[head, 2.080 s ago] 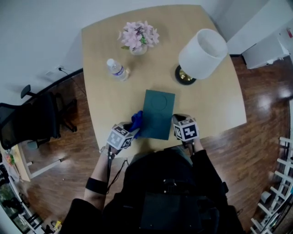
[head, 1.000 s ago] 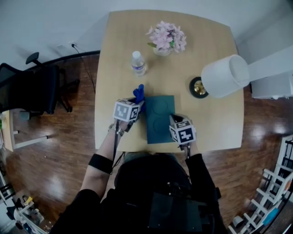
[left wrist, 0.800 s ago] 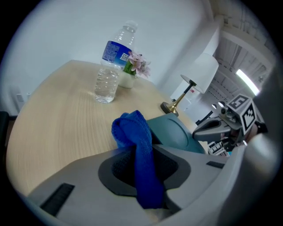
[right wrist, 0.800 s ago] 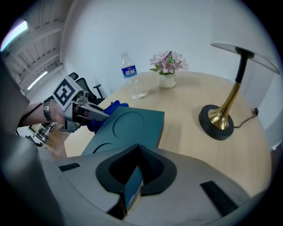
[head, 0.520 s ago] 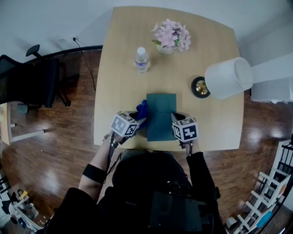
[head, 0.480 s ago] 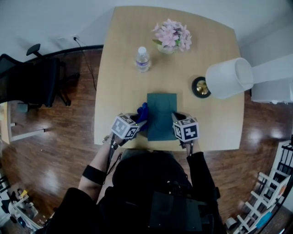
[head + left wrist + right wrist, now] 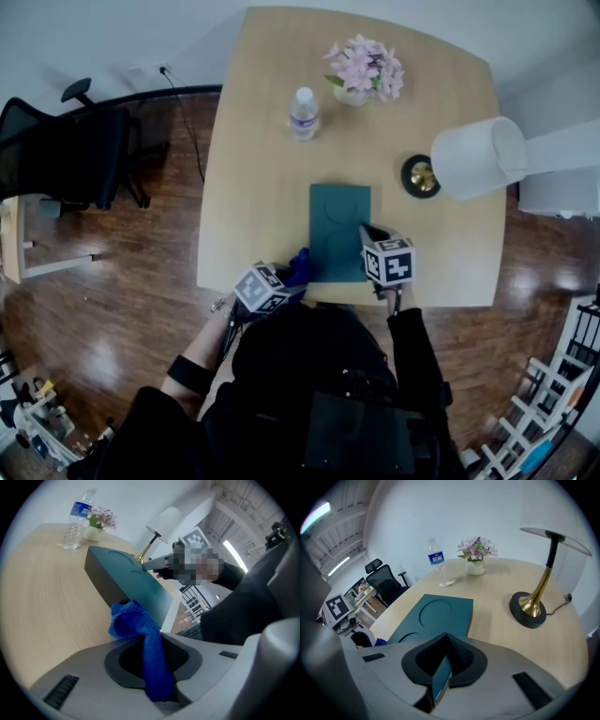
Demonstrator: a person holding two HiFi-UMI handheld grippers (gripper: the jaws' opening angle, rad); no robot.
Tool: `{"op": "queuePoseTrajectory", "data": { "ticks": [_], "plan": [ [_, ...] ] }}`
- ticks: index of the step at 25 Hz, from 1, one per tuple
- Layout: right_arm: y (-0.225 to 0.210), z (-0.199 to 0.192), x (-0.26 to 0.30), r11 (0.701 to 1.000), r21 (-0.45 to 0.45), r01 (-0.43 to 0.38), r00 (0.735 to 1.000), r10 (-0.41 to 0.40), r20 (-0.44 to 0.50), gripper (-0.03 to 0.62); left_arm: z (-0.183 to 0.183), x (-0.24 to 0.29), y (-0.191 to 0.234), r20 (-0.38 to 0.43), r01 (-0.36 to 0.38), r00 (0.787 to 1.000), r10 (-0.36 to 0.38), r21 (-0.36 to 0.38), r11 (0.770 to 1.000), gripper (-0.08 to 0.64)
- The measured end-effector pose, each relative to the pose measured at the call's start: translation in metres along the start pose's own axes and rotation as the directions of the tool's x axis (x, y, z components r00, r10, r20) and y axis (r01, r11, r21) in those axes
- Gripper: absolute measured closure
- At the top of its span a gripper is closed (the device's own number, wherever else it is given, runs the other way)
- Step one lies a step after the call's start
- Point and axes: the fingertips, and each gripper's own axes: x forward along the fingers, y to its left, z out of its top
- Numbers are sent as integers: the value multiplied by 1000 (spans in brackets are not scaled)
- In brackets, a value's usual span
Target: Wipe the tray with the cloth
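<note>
The dark teal tray (image 7: 338,225) lies flat on the wooden table (image 7: 253,187), near its front edge. My right gripper (image 7: 371,247) is shut on the tray's near right edge, and in the right gripper view the rim (image 7: 440,679) sits clamped between the jaws. My left gripper (image 7: 287,279) is shut on a bunched blue cloth (image 7: 300,266) beside the tray's near left corner. In the left gripper view the cloth (image 7: 140,627) sticks up out of the jaws, close to the tray's side wall (image 7: 110,581).
At the table's far side stand a water bottle (image 7: 303,112) and a vase of pink flowers (image 7: 364,67). A brass lamp with a white shade (image 7: 473,155) is at the right. A black office chair (image 7: 66,150) stands on the wooden floor at the left.
My left gripper has carried the cloth from the tray's far left corner back along its left edge to the near left corner. The right gripper has kept still on the tray.
</note>
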Motion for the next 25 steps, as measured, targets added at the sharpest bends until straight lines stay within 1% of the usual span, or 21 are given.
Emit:
{"op": "queuePoseTrajectory", "data": {
  "ticks": [3, 4, 5, 7, 8, 10, 11, 13, 14, 16, 18, 20, 25],
  "plan": [
    [2, 0, 1, 1000, -8, 4, 1000, -4, 3, 584, -4, -4, -2, -24, 14, 1000, -13, 21, 1000, 463],
    [3, 0, 1, 1000, -10, 8, 1000, -8, 4, 584, -3, -8, 2, -38, 1, 999, 0, 33, 999, 463],
    [2, 0, 1, 1000, -15, 14, 1000, -14, 5, 585, 0, -13, 11, -49, -27, 998, 29, 47, 999, 463],
    [2, 0, 2, 999, -24, 26, 1000, -26, 3, 584, 15, -25, 42, -49, -119, 991, 123, 72, 990, 463],
    [2, 0, 1, 999, -30, 28, 1000, -28, 2, 584, 27, -31, 62, -35, -175, 983, 178, 80, 981, 463],
    [4, 0, 1, 999, -44, 31, 1000, -31, 2, 584, 63, -44, 101, 18, -285, 958, 285, 89, 954, 463],
    [4, 0, 1, 998, -48, 34, 999, -34, 0, 584, 85, -50, 117, 52, -330, 944, 326, 86, 940, 463],
    [3, -1, 1, 998, -50, 42, 999, -42, -4, 584, 122, -55, 145, 105, -379, 922, 372, 56, 924, 463],
    [3, -2, 1, 998, -51, 43, 999, -43, -5, 584, 134, -53, 157, 113, -389, 917, 383, 37, 921, 462],
    [4, -2, 2, 998, -54, 43, 999, -44, -4, 584, 146, -45, 173, 90, -394, 916, 391, 12, 919, 462],
    [3, -2, 2, 997, -59, 46, 999, -47, -4, 584, 145, -33, 174, 47, -367, 929, 366, 18, 930, 462],
    [4, 0, 2, 997, -59, 45, 999, -45, 1, 584, 138, -23, 162, 23, -324, 946, 323, 41, 945, 462],
    [2, -2, 2, 998, -49, 42, 999, -42, 9, 584, 105, -12, 122, -12, -244, 969, 246, 87, 966, 462]
  ]
}}
